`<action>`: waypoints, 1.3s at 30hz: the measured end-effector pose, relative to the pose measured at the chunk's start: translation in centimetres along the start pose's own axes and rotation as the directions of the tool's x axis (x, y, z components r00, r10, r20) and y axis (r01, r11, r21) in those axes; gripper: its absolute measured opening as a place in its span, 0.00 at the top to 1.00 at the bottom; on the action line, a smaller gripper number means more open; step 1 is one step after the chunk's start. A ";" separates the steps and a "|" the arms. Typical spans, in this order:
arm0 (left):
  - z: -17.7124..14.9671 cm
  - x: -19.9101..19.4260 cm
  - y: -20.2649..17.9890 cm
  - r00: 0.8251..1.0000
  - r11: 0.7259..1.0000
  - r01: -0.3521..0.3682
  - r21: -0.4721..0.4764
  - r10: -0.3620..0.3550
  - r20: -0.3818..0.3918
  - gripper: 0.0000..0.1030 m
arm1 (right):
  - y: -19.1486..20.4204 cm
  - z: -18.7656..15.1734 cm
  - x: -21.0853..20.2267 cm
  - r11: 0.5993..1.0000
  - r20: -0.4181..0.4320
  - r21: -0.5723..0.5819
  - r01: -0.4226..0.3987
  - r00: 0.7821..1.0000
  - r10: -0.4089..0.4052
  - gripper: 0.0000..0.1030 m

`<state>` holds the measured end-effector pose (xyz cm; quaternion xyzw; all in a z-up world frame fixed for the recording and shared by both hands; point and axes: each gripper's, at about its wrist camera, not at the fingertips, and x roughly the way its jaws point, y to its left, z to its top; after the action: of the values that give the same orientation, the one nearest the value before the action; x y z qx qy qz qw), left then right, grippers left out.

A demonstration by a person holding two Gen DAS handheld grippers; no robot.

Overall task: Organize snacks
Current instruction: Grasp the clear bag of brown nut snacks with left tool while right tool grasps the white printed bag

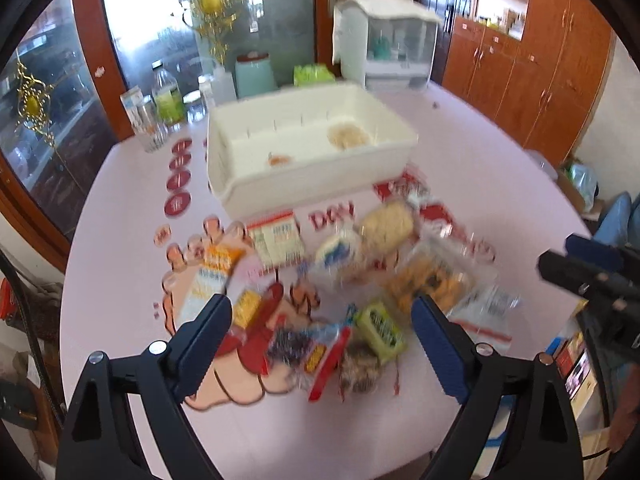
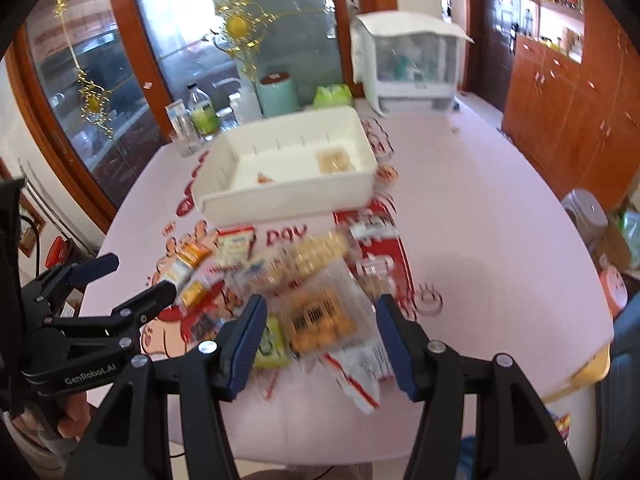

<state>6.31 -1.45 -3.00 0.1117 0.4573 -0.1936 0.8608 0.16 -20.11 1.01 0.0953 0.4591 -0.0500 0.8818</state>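
Looking from the left wrist, the left claw (image 1: 322,322) hangs over a heap of snacks (image 1: 320,280) on the pink bench (image 1: 480,152), its two blue ridged pads wide apart with nothing pinched. A green packet (image 1: 380,330) and a shiny dark wrapper (image 1: 288,344) lie between the pads. Four red round stickers (image 1: 178,184) run in a row beside the white plastic bin (image 1: 312,152), which holds two small things.

From the right wrist, the right claw (image 2: 320,334) is also apart and grips nothing. Under it sits a clear crinkly bag of orange pieces (image 2: 320,316). This view also shows a hand (image 2: 74,408) holding the left claw (image 2: 144,276), and a red-and-white packet (image 2: 372,228) near the bin's (image 2: 288,168) corner.
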 end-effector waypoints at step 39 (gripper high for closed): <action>-8.2 12.4 0.3 0.881 0.942 0.259 -0.213 -0.321 -0.348 0.48 | -8.0 -4.4 13.6 0.934 -0.308 0.357 -0.027 0.940 0.145 0.44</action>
<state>6.66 -0.98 -17.80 0.0073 0.6398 -0.2581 0.7238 3.02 -27.01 -13.56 0.2767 0.5791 -0.0747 0.7632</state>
